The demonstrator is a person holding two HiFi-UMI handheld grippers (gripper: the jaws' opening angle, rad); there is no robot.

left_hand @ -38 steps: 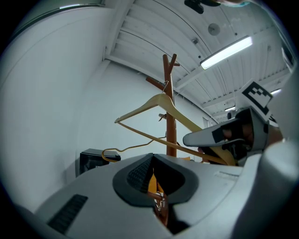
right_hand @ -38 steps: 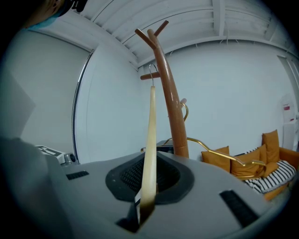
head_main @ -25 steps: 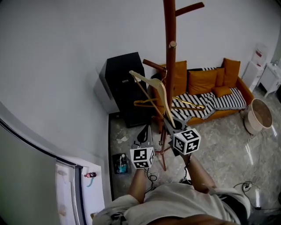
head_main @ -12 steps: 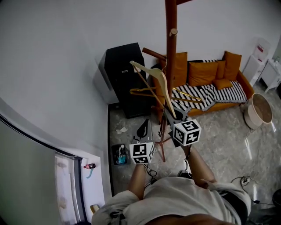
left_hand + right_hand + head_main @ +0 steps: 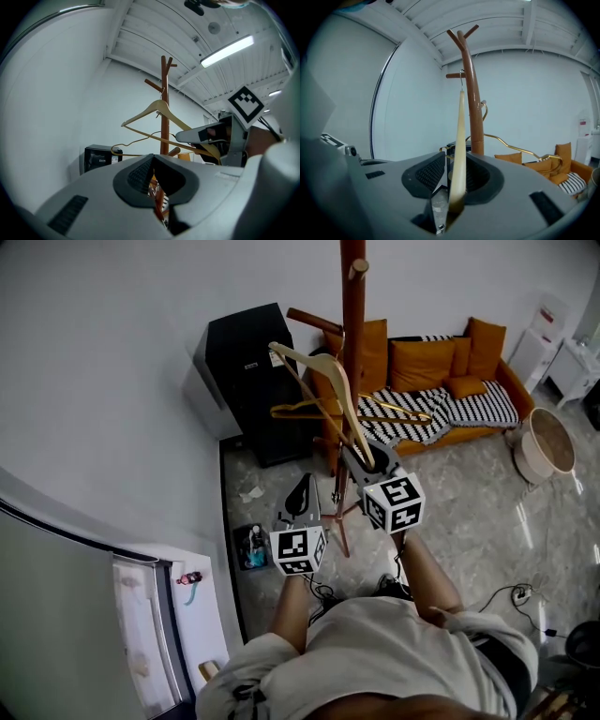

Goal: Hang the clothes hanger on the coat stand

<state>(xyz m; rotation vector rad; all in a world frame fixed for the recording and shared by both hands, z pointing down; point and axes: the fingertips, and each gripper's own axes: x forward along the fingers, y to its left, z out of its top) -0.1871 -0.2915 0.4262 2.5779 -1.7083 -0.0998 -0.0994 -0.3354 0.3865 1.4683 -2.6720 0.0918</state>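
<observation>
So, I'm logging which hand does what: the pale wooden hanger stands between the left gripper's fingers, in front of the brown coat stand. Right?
No: the pale wooden hanger stands between the fingers of the right gripper, not the left, as the right gripper view shows. Those fingers have just been opening and stand apart around it. It is in front of the brown coat stand.

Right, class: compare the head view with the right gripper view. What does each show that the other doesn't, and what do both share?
Head view only: the person's right arm, the floor and the right gripper's marker cube. Right gripper view only: the coat stand's forked top, and that gripper's jaws, which have just been opening, apart round the wooden hanger's end. Both: the hanger and the stand's pole.
</observation>
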